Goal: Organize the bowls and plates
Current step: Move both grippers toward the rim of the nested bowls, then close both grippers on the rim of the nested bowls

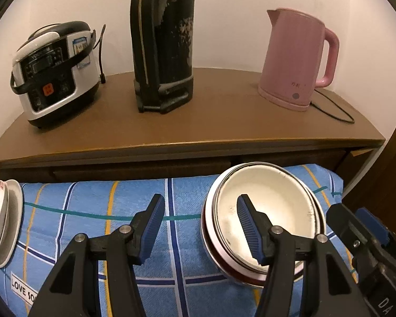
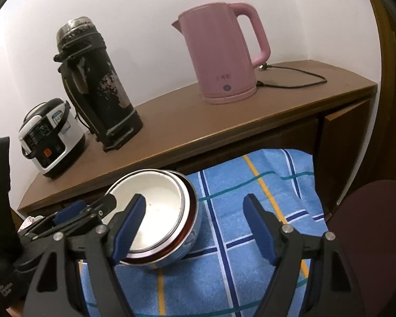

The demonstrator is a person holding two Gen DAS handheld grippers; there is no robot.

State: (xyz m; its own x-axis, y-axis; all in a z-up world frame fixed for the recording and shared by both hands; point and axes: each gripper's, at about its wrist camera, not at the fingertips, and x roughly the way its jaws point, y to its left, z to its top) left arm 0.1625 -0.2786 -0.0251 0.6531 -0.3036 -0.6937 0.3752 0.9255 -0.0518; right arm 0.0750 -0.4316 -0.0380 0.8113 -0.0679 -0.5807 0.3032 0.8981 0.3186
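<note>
A stack of nested bowls, white inside with metal rims and a red band, sits tilted on the blue checked towel. My left gripper is open. One finger hovers over the bowl's inside and the other over the towel, so the bowl's left rim lies between them untouched. My right gripper is open too and straddles the right rim of the same bowls. Each gripper shows at the edge of the other's view: the right gripper and the left gripper. A stack of white plates leans at the towel's far left.
Behind the towel runs a brown wooden counter carrying a rice cooker, a tall black flask and a pink kettle with its cord. A dark maroon rounded thing stands at the right.
</note>
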